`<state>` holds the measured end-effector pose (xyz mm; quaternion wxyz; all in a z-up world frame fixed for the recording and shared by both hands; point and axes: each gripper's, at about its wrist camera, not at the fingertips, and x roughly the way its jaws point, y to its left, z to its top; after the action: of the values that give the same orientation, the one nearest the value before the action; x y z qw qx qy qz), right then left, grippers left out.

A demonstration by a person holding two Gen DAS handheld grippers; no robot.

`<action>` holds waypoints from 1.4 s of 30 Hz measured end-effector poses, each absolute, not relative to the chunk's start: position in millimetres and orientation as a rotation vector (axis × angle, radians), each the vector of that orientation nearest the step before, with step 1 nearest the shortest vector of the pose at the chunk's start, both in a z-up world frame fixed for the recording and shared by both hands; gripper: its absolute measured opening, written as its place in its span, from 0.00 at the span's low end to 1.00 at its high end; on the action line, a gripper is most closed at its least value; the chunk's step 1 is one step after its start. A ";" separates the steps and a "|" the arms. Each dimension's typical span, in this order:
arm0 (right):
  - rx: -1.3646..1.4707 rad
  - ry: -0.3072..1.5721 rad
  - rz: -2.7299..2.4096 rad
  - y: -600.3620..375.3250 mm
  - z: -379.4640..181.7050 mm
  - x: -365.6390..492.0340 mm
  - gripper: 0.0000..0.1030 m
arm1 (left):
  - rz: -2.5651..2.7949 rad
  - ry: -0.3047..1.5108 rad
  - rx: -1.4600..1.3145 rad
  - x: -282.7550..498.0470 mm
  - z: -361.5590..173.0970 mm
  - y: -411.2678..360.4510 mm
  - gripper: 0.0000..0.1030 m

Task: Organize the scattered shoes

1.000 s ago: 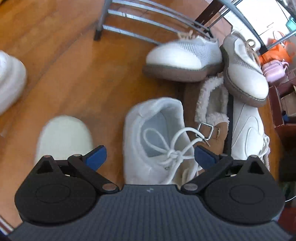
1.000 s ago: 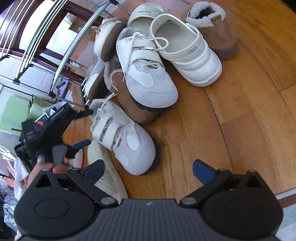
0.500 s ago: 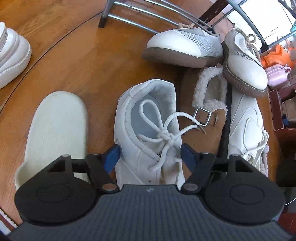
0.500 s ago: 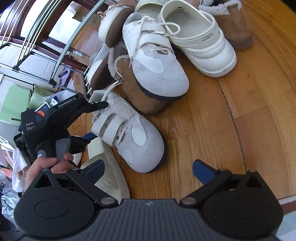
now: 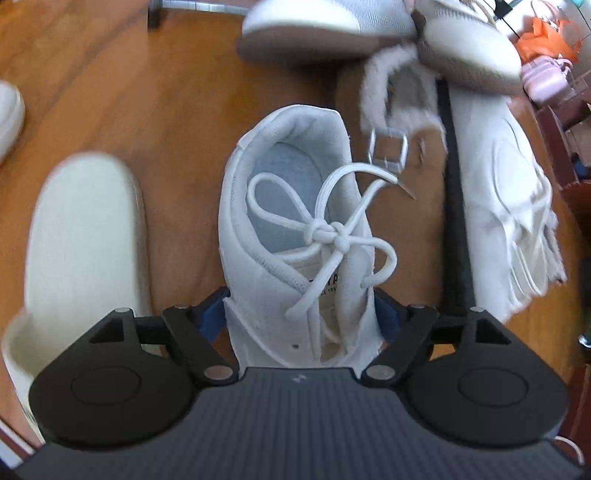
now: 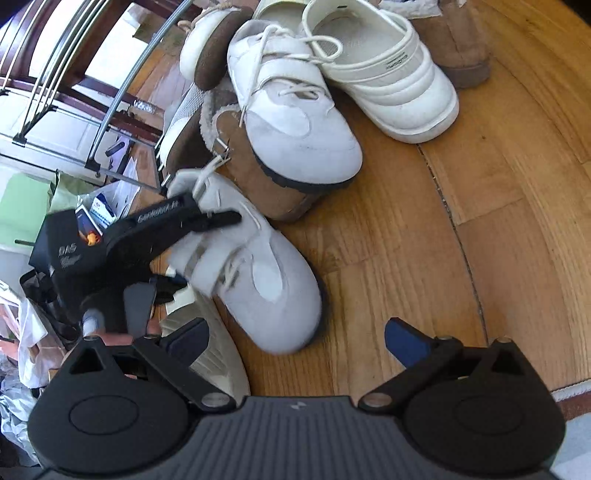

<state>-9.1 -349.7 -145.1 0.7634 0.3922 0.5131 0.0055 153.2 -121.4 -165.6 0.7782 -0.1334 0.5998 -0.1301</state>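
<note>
surface: wooden floor (image 6: 480, 229) | on it: white lace-up sneaker (image 5: 295, 236), cream slide (image 5: 81, 251) just beside it, tan fleece-lined shoe (image 6: 258, 177) under a second white sneaker (image 6: 295, 122), white clog (image 6: 384, 81), tan boot (image 6: 458, 48), metal rack foot (image 5: 155, 18) at far edge

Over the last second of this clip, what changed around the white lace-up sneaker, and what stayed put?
The left tool came in over the white lace-up suede sneaker and narrowed from wide open until its blue pads sit against both sides; its jaws are easing open slightly. The right tool stayed open and empty over the wooden floor. The other shoes lie as before.
</note>
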 end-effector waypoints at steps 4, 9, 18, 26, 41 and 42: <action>0.854 1.107 0.006 -355.7 -141.2 -13.6 0.99 | -0.354 1.350 -0.290 127.1 -159.4 -122.8 0.74; 0.834 1.094 -0.007 -360.5 -134.3 -24.0 0.99 | -0.457 1.353 -0.234 100.6 -137.4 -129.4 0.79; 0.792 1.118 -0.042 -356.3 -129.4 -34.9 0.99 | -0.506 1.159 -0.096 78.6 -80.2 -119.3 0.93; 0.701 1.141 0.227 -303.9 -100.2 -17.4 0.98 | -0.387 1.162 -0.072 104.0 -73.8 -49.2 0.97; 0.501 1.403 0.228 -162.7 -179.7 71.4 0.99 | -0.308 1.243 -0.189 120.9 -110.5 53.6 0.97; 0.512 1.385 0.222 -160.8 -179.1 72.0 0.99 | -0.298 1.240 -0.196 121.0 -109.3 57.6 0.97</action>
<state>72.0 -160.8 -179.1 0.7339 0.2327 0.6301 0.1008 121.0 57.6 -109.3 0.7989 -0.0915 0.5779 -0.1391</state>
